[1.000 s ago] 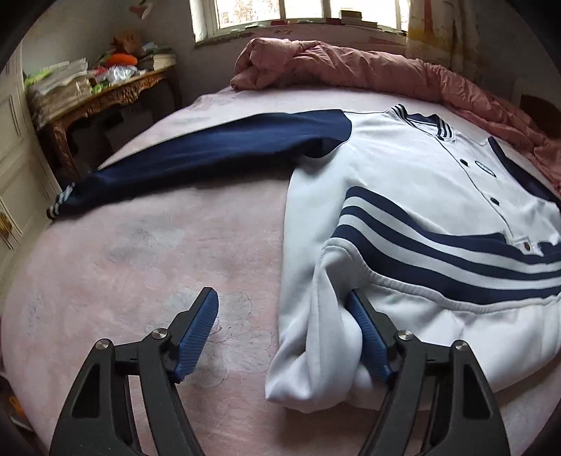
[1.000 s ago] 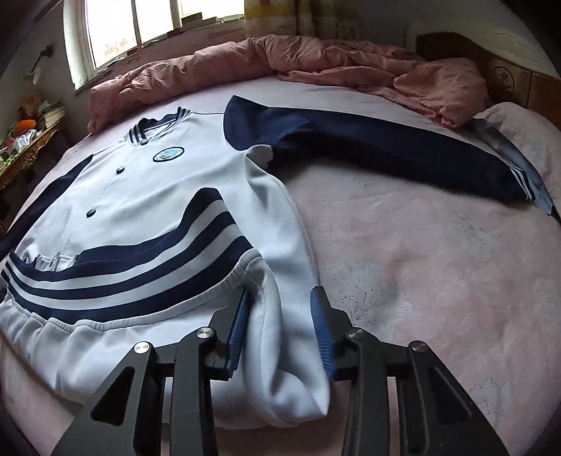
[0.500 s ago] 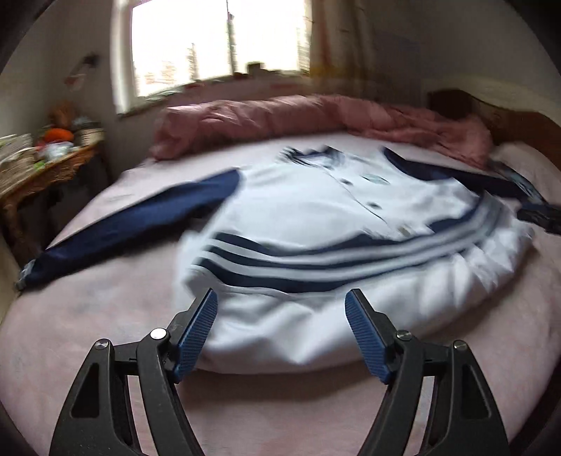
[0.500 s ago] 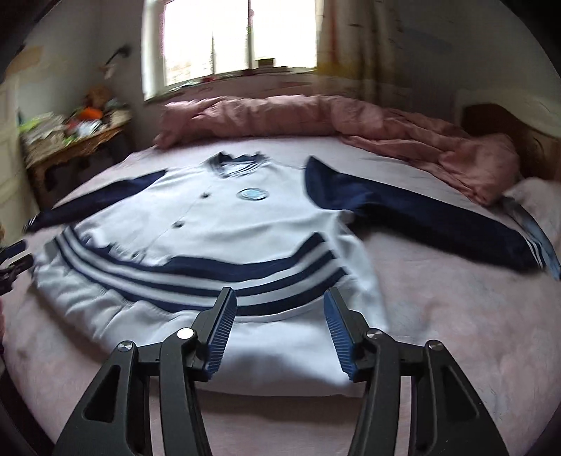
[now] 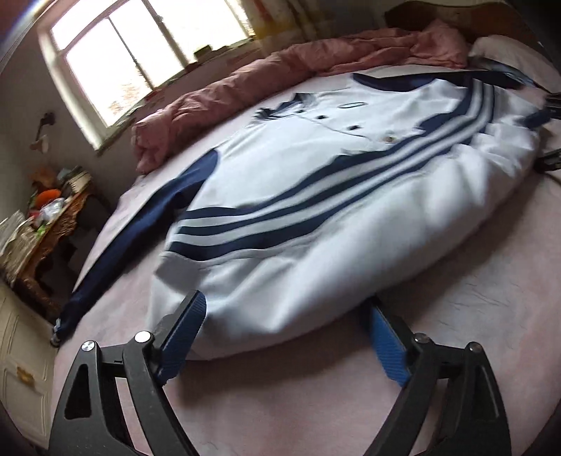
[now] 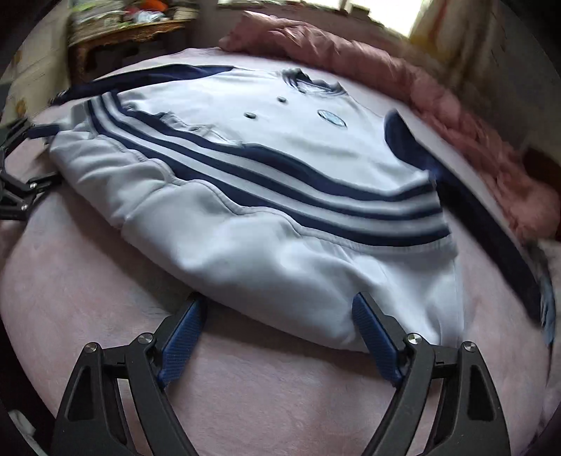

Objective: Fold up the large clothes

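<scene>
A white jacket (image 5: 315,175) with navy sleeves and navy stripes lies front up and spread out on the pink bed sheet (image 5: 455,350). My left gripper (image 5: 284,305) hovers at the jacket's bottom hem. Its jaws are opening, and the hem's edge lies loose between them with neither pad touching it. In the right wrist view the jacket (image 6: 263,140) fills the middle. My right gripper (image 6: 279,300) is at the hem too, its jaws opening, and its pads do not press the cloth. Each view shows the other gripper at the jacket's far side: right gripper (image 5: 547,140), left gripper (image 6: 21,175).
A crumpled pink quilt (image 5: 280,70) is heaped along the bed's far side under the window (image 5: 140,52). A carved wooden table (image 5: 45,224) piled with clutter stands left of the bed, next to a white cabinet (image 5: 21,368). A wooden headboard (image 5: 455,10) is at the far right.
Both grippers have let go of the jacket's bottom corners and opened wider. Each has swung sideways along the hem and rolled, so both views now tilt. The hem lies flat.
</scene>
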Motion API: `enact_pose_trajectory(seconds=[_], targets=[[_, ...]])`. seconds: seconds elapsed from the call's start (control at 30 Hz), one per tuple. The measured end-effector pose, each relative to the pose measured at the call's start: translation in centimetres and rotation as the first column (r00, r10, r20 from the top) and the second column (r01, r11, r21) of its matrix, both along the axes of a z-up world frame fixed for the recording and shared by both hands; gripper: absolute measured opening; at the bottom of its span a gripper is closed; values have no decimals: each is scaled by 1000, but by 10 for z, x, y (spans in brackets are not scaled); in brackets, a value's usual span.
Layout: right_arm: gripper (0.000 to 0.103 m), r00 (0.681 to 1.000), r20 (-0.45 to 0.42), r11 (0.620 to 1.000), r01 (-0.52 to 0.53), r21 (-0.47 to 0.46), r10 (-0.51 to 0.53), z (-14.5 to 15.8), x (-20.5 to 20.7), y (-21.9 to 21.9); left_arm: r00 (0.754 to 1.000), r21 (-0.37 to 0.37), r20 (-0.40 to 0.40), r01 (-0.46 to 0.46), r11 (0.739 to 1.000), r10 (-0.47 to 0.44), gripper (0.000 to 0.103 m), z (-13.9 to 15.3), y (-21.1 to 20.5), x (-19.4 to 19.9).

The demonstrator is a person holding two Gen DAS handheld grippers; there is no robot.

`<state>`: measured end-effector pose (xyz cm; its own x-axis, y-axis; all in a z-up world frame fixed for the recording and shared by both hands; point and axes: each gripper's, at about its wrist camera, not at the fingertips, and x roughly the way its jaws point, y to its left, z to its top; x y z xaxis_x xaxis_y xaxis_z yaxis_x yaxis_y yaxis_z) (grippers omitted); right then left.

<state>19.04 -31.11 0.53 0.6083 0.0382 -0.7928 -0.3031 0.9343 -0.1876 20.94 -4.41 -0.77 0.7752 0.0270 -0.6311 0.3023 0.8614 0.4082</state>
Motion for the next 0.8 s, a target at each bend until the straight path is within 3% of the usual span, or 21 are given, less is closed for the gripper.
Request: enact_pose_trajectory(seconds=[0.1, 0.17, 0.2, 0.23, 0.27, 0.3, 0.37, 0.53, 0.67, 0.8], targets=[[86, 994, 78, 989, 88, -120, -79, 0, 1, -8, 999, 10, 1, -54, 998, 54, 90, -4, 11, 13], [86, 993, 57, 990, 105, -91, -100, -2, 6, -22, 996, -26, -13, -83, 996, 83, 84, -2, 19, 17], [83, 993, 38, 993, 110, -46, -108, -2, 8, -30, 996, -32, -8, -89, 996, 89, 77, -1, 21, 16], [79, 993, 30, 993, 114, -19, -114, -1, 10, -36, 997, -29, -3, -83, 996, 83, 55, -1, 21, 14], [66, 993, 23, 993, 119, 11, -119, 1, 10, -42, 998, -19, -7, -65, 998, 65, 36, -2, 20, 12], [49, 992, 13, 991, 124, 51, -125, 3, 10, -48, 998, -2, -3, -59, 998, 59, 30, -3, 19, 10], [40, 991, -14, 983, 134, 124, -133, 4, 9, -56, 998, -22, -15, -57, 998, 57, 19, -3, 19, 7], [30, 986, 5, 954, 160, 255, -167, 10, -17, -65, 998, -101, -25, -66, 993, 63, 16, 8, 27, -14], [28, 986, 38, 960, 148, 239, -162, 7, -38, -60, 998, -114, -38, -63, 992, 59, 16, 6, 32, -25], [28, 985, 20, 952, 159, 263, -171, 23, -25, -67, 992, -209, -100, -100, 973, 81, 19, 23, 41, -3]])
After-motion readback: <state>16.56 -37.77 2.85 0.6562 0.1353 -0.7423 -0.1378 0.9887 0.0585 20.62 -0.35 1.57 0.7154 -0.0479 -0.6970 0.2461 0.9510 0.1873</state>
